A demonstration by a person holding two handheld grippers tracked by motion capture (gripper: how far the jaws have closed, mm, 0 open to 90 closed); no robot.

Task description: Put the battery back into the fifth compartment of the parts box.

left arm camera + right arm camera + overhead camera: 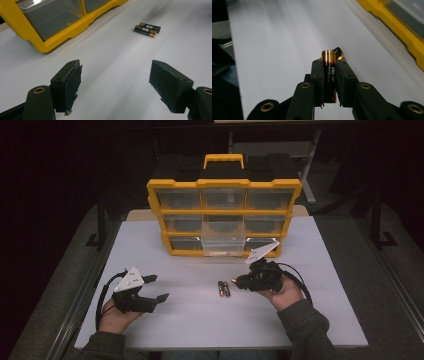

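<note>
A: Black jaws of the right gripper (329,82) stand nearest, clamped on a battery (329,72); a smooth black cylinder with a brass-coloured cap poking past the pads; pads look frayed along their edges.

B: Where does it sit over the table (190,320)?

A: Right of centre, in the person's right hand (285,292), held off the flat white top; two more batteries (223,288) lie side by side just left of it, touching each other, near the middle of the table.

B: And the left gripper (115,85)?

A: Jaws wide apart, nothing between them; blocky pads (72,85), rough-faced; it sits in the left hand (117,317) at the table's left, well apart from the batteries.

B: Behind them?

A: Organiser (223,215) at the far edge; yellow plastic frame, clear boxy drawers in three rows, yellow handle on top; one middle drawer (223,237) stands pulled out.
</note>
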